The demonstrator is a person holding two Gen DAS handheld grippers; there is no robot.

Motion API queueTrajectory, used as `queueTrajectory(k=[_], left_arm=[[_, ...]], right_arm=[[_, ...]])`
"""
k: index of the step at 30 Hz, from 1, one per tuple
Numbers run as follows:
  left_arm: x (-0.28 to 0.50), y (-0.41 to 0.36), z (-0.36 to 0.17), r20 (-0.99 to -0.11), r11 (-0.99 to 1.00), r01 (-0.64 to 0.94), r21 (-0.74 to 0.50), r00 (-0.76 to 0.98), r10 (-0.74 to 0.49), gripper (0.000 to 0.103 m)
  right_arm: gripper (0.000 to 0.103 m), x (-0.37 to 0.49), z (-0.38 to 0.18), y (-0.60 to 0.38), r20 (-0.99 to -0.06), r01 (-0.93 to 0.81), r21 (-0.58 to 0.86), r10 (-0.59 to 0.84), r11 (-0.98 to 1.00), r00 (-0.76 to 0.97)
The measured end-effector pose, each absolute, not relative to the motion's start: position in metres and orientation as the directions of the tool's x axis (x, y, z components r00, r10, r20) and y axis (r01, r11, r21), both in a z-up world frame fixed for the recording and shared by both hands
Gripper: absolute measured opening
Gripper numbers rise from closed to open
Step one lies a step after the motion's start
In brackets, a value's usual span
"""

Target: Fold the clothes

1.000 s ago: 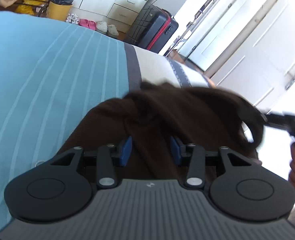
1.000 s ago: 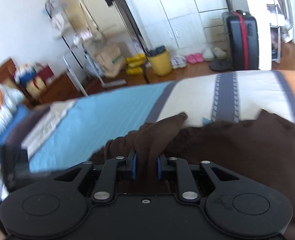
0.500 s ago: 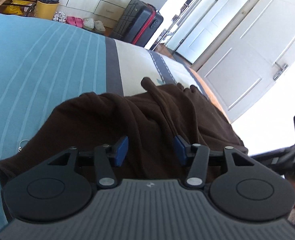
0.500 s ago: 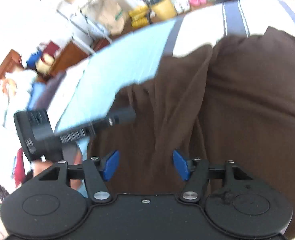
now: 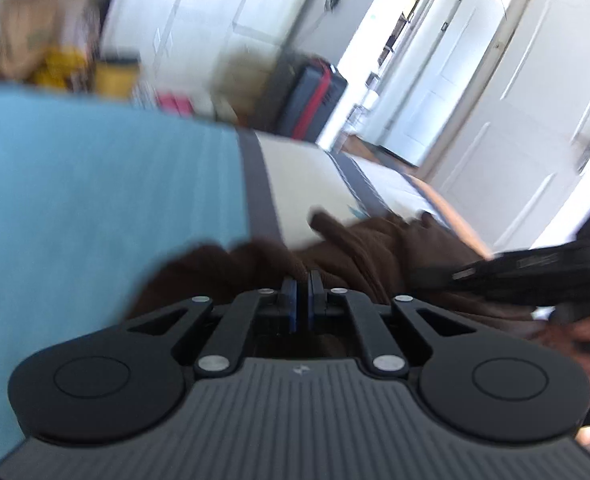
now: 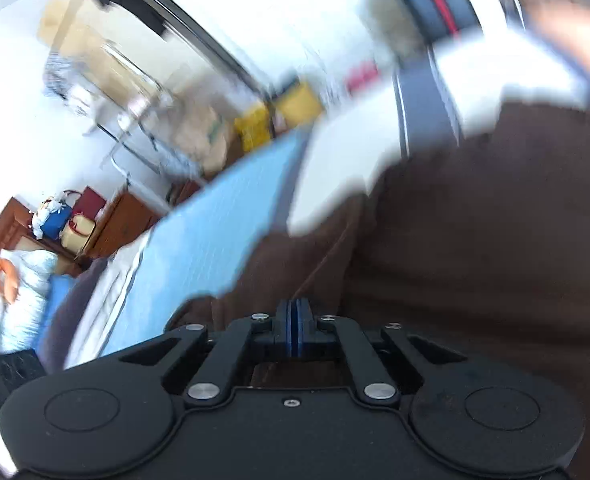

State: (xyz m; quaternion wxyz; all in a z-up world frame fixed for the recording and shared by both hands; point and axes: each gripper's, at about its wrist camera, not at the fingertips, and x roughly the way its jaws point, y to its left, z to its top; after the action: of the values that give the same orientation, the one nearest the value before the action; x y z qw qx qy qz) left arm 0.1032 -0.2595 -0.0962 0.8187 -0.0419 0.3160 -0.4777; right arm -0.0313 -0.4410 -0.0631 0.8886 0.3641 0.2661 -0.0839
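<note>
A dark brown garment (image 5: 379,248) lies bunched on the bed with its blue, cream and grey striped cover (image 5: 95,184). My left gripper (image 5: 302,280) is shut at the garment's near edge, with brown cloth rising right in front of its pads. The right gripper's body (image 5: 535,268) and a hand show at the right of that view. In the right wrist view the garment (image 6: 475,240) fills the right half. My right gripper (image 6: 293,312) is shut at its edge; whether cloth is pinched between the pads is not clear. Both views are blurred.
A black and red suitcase (image 5: 311,100), a yellow bin (image 5: 117,76), white cupboards and an open doorway (image 5: 435,92) stand beyond the bed. A wooden cabinet (image 6: 107,224), a metal rack and pillows (image 6: 23,280) lie to the left.
Both grippers were open half a second ago and are now shut at the garment. Both have moved quickly; the views have swung and blurred.
</note>
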Motion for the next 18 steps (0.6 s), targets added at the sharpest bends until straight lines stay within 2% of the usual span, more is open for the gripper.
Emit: queueTrajectory(k=[4, 6, 10, 12, 14, 17, 18], left_arm=[[0.118, -0.248, -0.096, -0.484, 0.55, 0.684, -0.48, 0.316, -0.816, 0.004], [0.119, -0.246, -0.1, -0.496, 0.557, 0.66, -0.505, 0.306, -0.813, 0.005], [0.114, -0.25, -0.098, -0.538, 0.593, 0.68, -0.431, 0.333, -0.774, 0.007], [0.11, -0.25, -0.095, -0.556, 0.592, 0.68, -0.432, 0.316, -0.769, 0.007], [0.101, -0.251, -0.09, -0.566, 0.576, 0.689, -0.439, 0.286, -0.773, 0.007], [0.081, -0.252, -0.081, -0.582, 0.563, 0.723, -0.4, 0.274, -0.765, 0.008], [0.075, -0.251, -0.079, -0.59, 0.559, 0.734, -0.386, 0.27, -0.761, 0.011]], right_arm=[[0.005, -0.075, -0.008, -0.429, -0.445, 0.34, 0.568, -0.068, 0.75, 0.893], [0.005, -0.1, 0.016, -0.413, -0.449, 0.377, 0.499, -0.14, 0.78, 0.883], [0.004, -0.12, 0.027, -0.367, -0.582, 0.545, 0.251, -0.326, 0.8, 0.745], [0.004, -0.122, 0.005, -0.355, -0.681, 0.624, 0.13, -0.388, 0.77, 0.621], [0.004, -0.114, -0.021, -0.355, -0.761, 0.647, 0.144, -0.334, 0.749, 0.557], [0.004, -0.114, -0.02, -0.357, -0.766, 0.607, 0.257, -0.225, 0.752, 0.602], [0.004, -0.115, -0.015, -0.356, -0.754, 0.591, 0.281, -0.207, 0.756, 0.623]])
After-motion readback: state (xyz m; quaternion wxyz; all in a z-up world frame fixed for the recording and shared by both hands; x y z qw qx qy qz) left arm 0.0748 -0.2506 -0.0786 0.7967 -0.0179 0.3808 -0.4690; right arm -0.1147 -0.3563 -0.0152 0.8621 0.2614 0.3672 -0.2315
